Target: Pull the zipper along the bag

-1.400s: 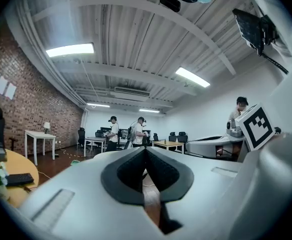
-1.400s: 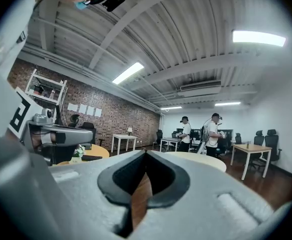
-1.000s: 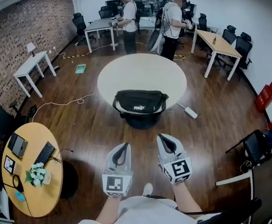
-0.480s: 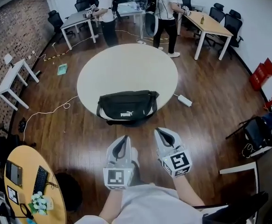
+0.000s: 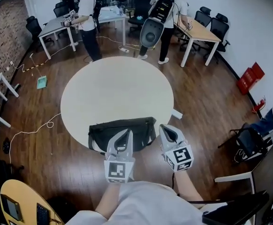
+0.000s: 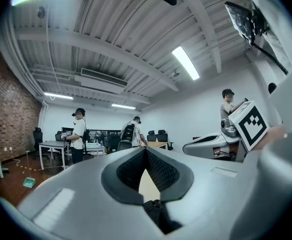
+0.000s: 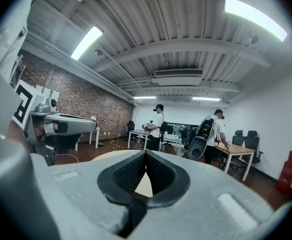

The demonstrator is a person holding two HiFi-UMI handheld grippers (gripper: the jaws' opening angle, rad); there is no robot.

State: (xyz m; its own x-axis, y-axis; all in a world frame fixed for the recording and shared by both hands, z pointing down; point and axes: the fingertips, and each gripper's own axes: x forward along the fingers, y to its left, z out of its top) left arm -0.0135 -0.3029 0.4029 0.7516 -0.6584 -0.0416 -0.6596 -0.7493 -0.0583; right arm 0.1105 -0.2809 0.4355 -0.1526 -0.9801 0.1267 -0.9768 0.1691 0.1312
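Observation:
A black bag (image 5: 131, 131) with a white logo lies at the near edge of the round cream table (image 5: 117, 90). My left gripper (image 5: 128, 132) hangs over the bag's middle, its jaws shut with nothing between them. My right gripper (image 5: 166, 127) is just off the bag's right end, also shut and empty. In the left gripper view the left gripper (image 6: 146, 149) has its pads meeting at the tip, with the right gripper (image 6: 217, 143) beside it. The right gripper view shows the right gripper (image 7: 146, 153) closed over a strip of table (image 7: 109, 155). Neither gripper view shows the bag.
Two people (image 5: 85, 20) (image 5: 171, 18) with backpacks stand behind the table among desks (image 5: 199, 34) and office chairs (image 5: 216, 27). A white cable (image 5: 33, 131) and a power strip (image 5: 176, 114) lie on the wood floor. A round wooden desk (image 5: 19, 205) sits at lower left.
The whole view has closed in on the table. The bag, earlier well ahead of both grippers, now lies right under their tips. Both grippers stayed shut.

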